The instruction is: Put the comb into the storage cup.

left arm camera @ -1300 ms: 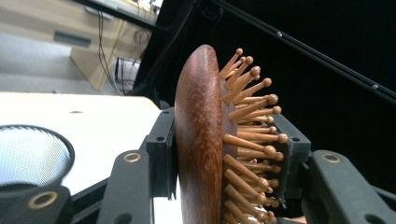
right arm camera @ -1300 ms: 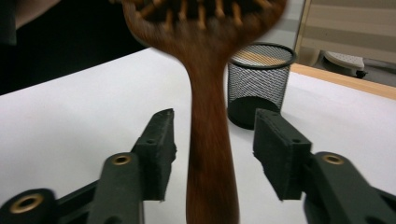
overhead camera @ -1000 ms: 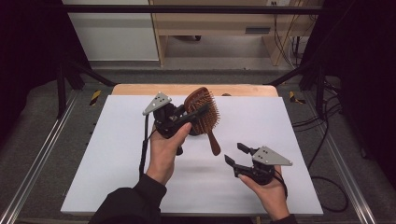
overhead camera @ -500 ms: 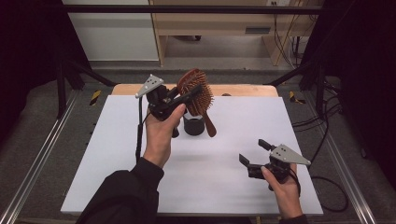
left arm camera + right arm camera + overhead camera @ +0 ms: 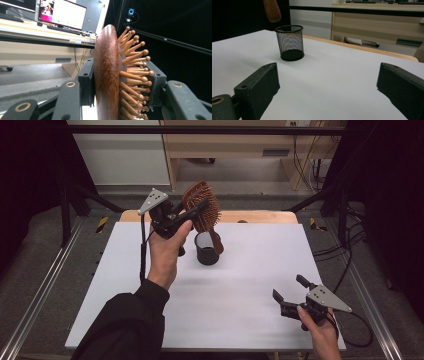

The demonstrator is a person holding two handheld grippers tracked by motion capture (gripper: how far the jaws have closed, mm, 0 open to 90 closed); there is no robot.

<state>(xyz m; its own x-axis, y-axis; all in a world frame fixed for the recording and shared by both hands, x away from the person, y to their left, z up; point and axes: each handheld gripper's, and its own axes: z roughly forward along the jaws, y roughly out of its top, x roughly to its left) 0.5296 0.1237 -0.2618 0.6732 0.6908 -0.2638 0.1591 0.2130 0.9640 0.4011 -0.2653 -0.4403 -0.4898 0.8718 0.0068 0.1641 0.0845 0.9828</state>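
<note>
Two grippers at work over white table (image 5: 250, 310). Left gripper (image 5: 192, 212) lifted above far side, jaws clamped on head of wooden hairbrush (image 5: 202, 210): one pad on smooth back, other pad among peg bristles, as left gripper view makes plain (image 5: 107, 75). Grip across the head, probably chosen to leave the handle free as the leading end. Handle hanging down and slightly away from that gripper, tip just above or just inside rim of black mesh cup (image 5: 207, 249); cannot tell which from high view. From right gripper view, handle end (image 5: 272, 10) seen above and a little to near side of cup (image 5: 290, 42), apparently clear of rim. Judged: brush being stood in cup, handle first, not yet seated.

Right gripper (image 5: 292, 295) low, near person's edge of table, well apart from cup and brush. Jaws spread wide, just been opening, nothing between them; bare tabletop seen past both pads (image 5: 259, 87). Likely drawn aside to give the left hand room, and left pointing toward cup, ready to steady it.

Cup upright, unsupported, just below and ahead of left gripper. Light mesh, so a handle catching the rim could tip or slide it. Next move calls for handle centred over opening, then a straight descent before letting go.
</note>
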